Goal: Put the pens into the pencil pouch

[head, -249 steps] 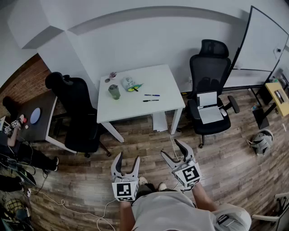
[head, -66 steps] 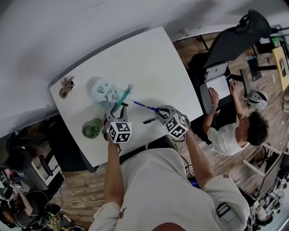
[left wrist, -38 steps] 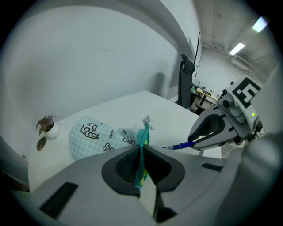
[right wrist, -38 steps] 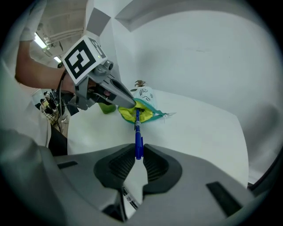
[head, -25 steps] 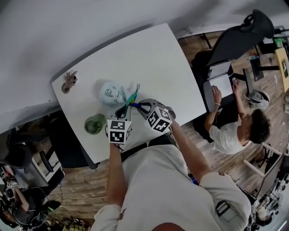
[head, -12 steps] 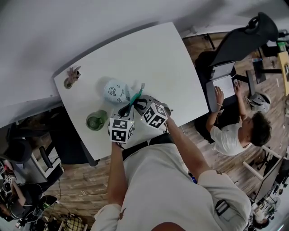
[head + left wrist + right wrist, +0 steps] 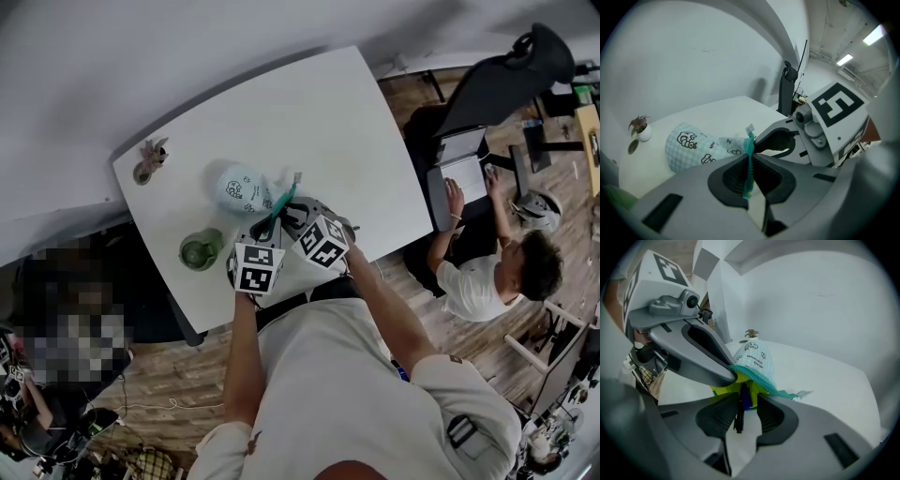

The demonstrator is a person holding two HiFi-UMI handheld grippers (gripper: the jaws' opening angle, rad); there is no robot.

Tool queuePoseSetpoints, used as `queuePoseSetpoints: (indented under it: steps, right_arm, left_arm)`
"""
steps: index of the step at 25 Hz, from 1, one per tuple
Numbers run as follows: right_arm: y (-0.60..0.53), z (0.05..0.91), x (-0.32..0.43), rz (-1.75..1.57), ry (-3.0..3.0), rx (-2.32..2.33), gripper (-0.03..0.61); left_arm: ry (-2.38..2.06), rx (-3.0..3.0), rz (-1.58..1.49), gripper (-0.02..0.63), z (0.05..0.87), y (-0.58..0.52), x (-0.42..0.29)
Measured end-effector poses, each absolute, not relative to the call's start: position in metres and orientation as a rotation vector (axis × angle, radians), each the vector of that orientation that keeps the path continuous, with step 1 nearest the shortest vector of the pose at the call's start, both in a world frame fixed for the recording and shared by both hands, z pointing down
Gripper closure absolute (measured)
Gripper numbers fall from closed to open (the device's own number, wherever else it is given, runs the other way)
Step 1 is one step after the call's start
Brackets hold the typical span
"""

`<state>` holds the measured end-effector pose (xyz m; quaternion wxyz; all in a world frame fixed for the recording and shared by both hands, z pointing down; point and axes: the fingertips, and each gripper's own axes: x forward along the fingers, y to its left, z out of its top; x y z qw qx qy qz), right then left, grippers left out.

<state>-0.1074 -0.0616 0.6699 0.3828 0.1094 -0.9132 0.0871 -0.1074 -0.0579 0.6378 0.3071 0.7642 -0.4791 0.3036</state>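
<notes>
Clamping the teal zip edge of the pencil pouch [image 7: 689, 147] in shut left fingers [image 7: 727, 178]; pale blue check, cartoon prints, yellow-green lining, on tabletop [image 7: 347, 122] just beyond. Just easing right fingers [image 7: 774, 416] narrowly apart around dark-blue pen [image 7: 740, 409], seemingly loose, tip at pouch mouth.

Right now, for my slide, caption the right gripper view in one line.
Right gripper, jaws just opening around a pen tipped into the pouch, whose zipper edge the left gripper pinches.

Grey left claw [image 7: 750, 159] and right claw [image 7: 742, 399] bear black-and-white marker cubes [image 7: 258, 267]; pale T-shirt [image 7: 337, 394].
</notes>
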Motion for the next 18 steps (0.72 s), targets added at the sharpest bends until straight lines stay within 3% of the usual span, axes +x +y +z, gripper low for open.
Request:
queuePoseSetpoints:
  steps: [18]
  right_arm:
    - [-0.048, 0.673, 0.014, 0.197, -2.219, 0.353, 0.449]
  left_arm:
    - [-1.309, 2.036, 0.952, 0.601, 0.651, -0.053, -0.098]
